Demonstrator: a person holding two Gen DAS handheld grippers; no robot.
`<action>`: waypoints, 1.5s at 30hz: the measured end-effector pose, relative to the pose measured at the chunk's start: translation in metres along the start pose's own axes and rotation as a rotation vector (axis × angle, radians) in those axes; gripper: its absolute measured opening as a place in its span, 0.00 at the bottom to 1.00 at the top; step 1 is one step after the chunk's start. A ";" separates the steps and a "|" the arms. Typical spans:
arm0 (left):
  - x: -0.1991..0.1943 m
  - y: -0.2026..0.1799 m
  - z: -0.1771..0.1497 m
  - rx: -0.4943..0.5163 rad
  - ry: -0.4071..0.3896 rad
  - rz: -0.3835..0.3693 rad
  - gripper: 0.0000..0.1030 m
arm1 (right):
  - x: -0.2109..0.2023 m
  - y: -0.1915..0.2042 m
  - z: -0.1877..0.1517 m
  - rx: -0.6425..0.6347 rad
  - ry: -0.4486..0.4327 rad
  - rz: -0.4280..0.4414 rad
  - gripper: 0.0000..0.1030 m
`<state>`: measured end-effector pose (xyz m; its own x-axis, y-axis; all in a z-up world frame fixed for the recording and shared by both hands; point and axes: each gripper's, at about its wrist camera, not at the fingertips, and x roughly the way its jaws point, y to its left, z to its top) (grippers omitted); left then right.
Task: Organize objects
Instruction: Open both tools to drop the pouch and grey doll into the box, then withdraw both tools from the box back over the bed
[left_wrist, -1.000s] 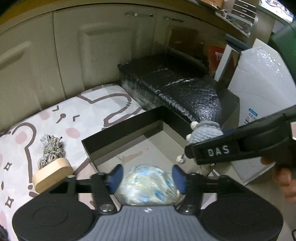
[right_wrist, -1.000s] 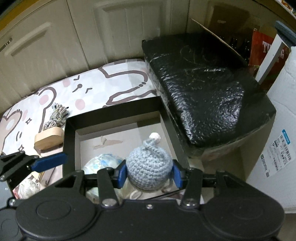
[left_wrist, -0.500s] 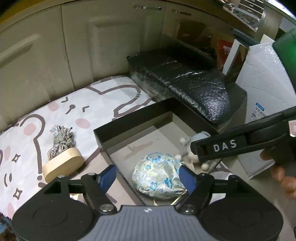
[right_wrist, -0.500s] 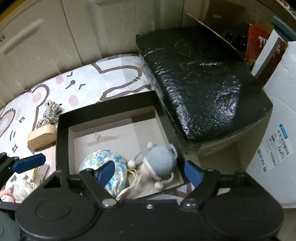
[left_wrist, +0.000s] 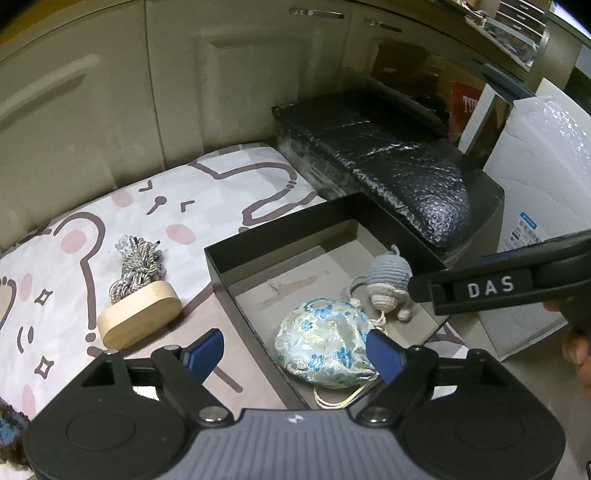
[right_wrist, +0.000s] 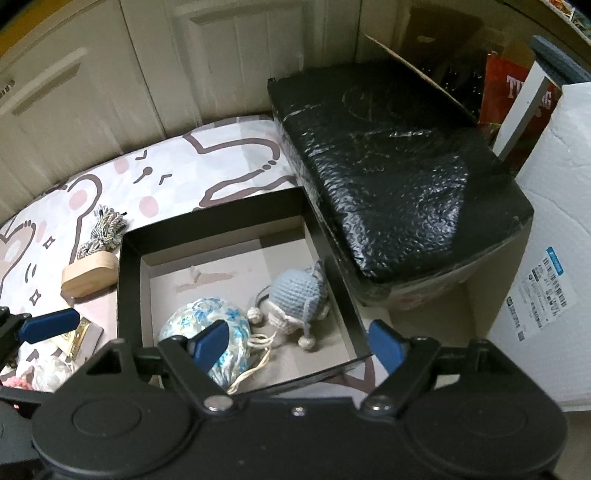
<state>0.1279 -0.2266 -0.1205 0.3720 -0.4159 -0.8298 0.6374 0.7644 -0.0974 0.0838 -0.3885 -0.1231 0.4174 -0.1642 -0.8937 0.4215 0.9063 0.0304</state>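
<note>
Cartoon-print mat (left_wrist: 207, 192) against cream cabinet doors (left_wrist: 110, 96), black box (left_wrist: 221, 273) atop.

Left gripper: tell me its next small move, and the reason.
Probably swing the left gripper toward the wooden block on the mat. Its jaws, just opening, hold nothing; the floral pouch and crocheted toy already lie in the black box, while block and rope bundle remain outside.

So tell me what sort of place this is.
Probably the floor of a home, in a kitchen or storage corner. Cream cabinet doors stand behind a cartoon-print mat, and wrapped parcels and a white foam box crowd the right side.
</note>
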 end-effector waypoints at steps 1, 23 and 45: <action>-0.001 0.001 0.000 -0.005 0.001 0.001 0.84 | -0.001 0.000 0.000 0.002 -0.003 0.003 0.81; -0.022 0.002 0.003 -0.080 -0.002 0.010 0.93 | -0.041 -0.014 -0.003 0.010 -0.073 0.015 0.85; -0.048 0.014 -0.003 -0.151 0.000 0.081 1.00 | -0.061 -0.025 -0.015 -0.004 -0.113 0.002 1.00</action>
<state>0.1176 -0.1946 -0.0838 0.4183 -0.3499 -0.8382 0.4964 0.8609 -0.1117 0.0359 -0.3951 -0.0761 0.5067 -0.2052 -0.8373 0.4178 0.9080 0.0304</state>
